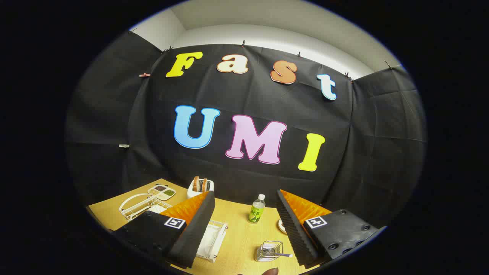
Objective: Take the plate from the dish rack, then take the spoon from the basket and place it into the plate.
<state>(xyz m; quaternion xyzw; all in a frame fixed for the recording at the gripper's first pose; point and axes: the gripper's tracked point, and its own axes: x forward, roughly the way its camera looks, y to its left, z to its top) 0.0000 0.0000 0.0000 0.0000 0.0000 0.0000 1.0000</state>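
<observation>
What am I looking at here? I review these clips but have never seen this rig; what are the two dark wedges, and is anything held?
The camera rides on a hand-held gripper and looks forward along it. The wedges are its two fingers, standing wide apart and holding nothing. Beyond them is a wooden table. On it: a small wire basket with a spoon between the fingers, a green-labelled bottle farther off, a white wire dish rack, a white tray beside one finger, a dish of seasonings and a toaster with bread.
</observation>
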